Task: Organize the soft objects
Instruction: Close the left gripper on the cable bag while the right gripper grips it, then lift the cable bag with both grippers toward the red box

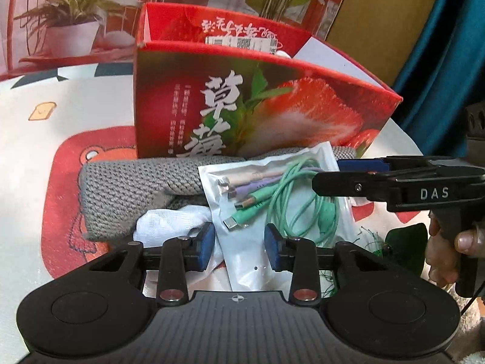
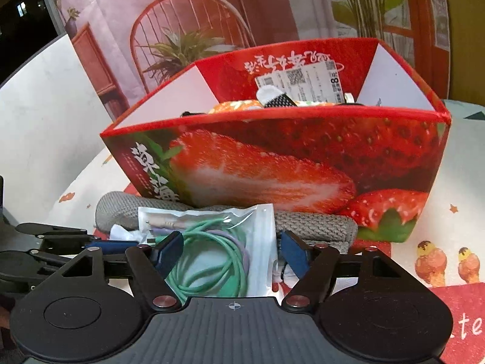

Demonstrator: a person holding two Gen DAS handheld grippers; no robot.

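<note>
Knit (image 1: 127, 182) lies lengthwise left to right against the box (image 1: 272, 106) front, its right part hidden under the cable pouch (image 1: 272, 200). Left gripper (image 1: 239, 247) wide, straddling pouch end. Right gripper (image 2: 232, 251) wide, pouch between jaws, contact unclear.

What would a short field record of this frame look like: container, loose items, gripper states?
container: red strawberry box, open top, some items already inside
loose items: clear cable pouch lying over grey knitted cloth; white cloth beside it
surface: cartoon-print mat
left gripper: open, straddling the pouch's near end
right gripper: open, around the pouch
</note>
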